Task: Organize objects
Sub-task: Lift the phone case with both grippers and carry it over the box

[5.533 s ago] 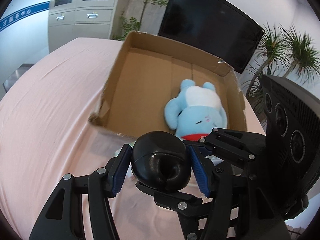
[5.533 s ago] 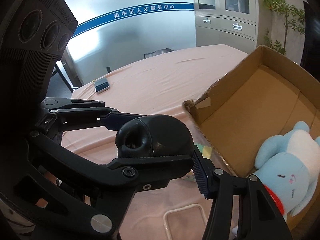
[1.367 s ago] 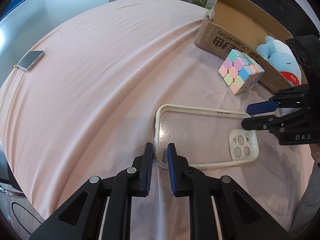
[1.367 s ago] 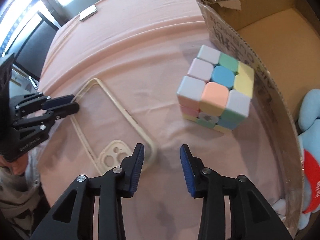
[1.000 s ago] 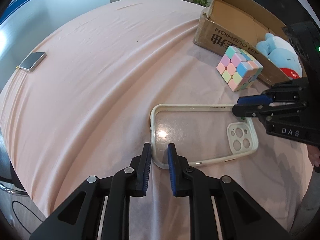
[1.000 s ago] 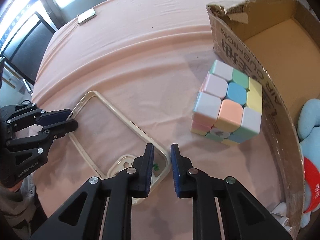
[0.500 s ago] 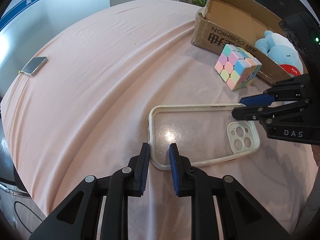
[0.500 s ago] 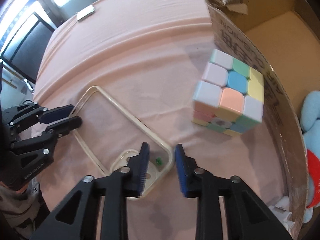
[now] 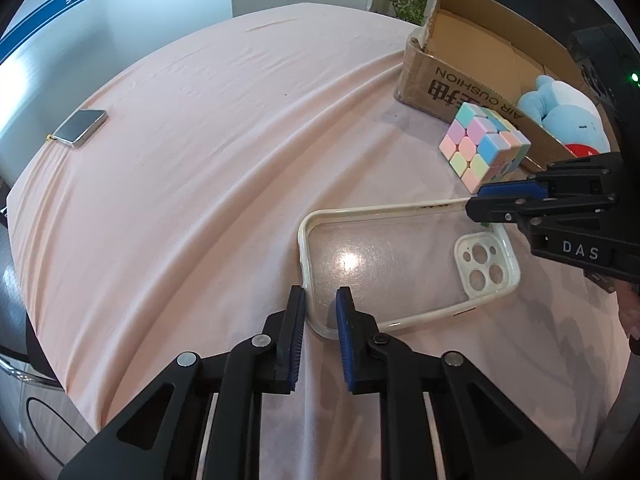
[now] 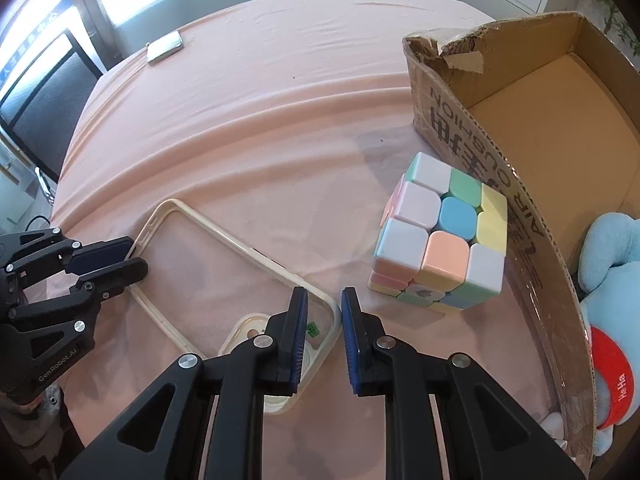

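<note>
A clear phone case (image 9: 400, 256) with a cream rim lies flat on the pink tablecloth. My left gripper (image 9: 320, 300) straddles the rim at the case's plain end, its jaws closing on it. My right gripper (image 10: 323, 300) straddles the rim at the corner by the camera cut-out, jaws closing too. Each gripper shows in the other's view, the right gripper (image 9: 476, 200) and the left gripper (image 10: 136, 258). A pastel puzzle cube (image 10: 440, 240) stands beside the cardboard box (image 10: 460, 120).
A blue plush toy (image 10: 608, 252) lies inside the box. A phone (image 9: 80, 128) rests far off near the table's edge. A dark chair (image 10: 44, 88) stands beyond that edge. The cloth has long folds across the middle.
Both pairs of jaws opened a little half a second ago and have narrowed again around the case's rim. The black round object held earlier over the box is out of view.
</note>
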The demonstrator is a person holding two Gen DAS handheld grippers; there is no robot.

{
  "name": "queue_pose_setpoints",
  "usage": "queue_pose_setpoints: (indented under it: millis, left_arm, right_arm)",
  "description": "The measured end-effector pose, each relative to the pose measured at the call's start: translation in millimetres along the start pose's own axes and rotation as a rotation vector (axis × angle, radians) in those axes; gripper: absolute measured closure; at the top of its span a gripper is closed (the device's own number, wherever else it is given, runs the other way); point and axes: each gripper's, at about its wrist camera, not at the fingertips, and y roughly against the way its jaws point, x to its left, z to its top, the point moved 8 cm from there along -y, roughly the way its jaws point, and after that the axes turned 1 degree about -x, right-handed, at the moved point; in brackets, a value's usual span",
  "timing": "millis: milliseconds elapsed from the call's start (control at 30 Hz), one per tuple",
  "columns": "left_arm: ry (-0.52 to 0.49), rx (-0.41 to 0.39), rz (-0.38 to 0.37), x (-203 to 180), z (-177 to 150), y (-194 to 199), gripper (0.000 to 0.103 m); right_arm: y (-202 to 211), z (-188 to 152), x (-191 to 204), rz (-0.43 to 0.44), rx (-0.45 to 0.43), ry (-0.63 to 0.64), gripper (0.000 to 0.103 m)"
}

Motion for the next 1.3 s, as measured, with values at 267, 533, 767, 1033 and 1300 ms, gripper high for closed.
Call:
queue_pose_setpoints:
  millis: [267, 533, 767, 1033, 1300]
  left_arm:
    - [0.016, -0.053, 0.0, 3, 7, 21, 0.089]
    - [0.023, -0.123, 0.004, -3, 24, 42, 0.089]
    - [-0.001, -0.173, 0.002, -18, 45, 56, 0.089]
    - [-0.053, -0.218, -0.015, -49, 70, 65, 0.089]
    - [-0.155, -0.283, -0.065, -109, 112, 72, 0.089]
  right_arm:
    - [24, 8, 7, 0.008, -0.064, 0.012, 0.089]
    - [68, 6, -7, 0.003, -0.152, 0.002, 0.089]
    - [99, 9, -20, -0.022, -0.22, -0.026, 0.089]
    - [141, 6, -48, -0.053, -0.301, -0.096, 0.089]
    - [176, -2, -109, -0.113, -0.371, -0.222, 0.089]
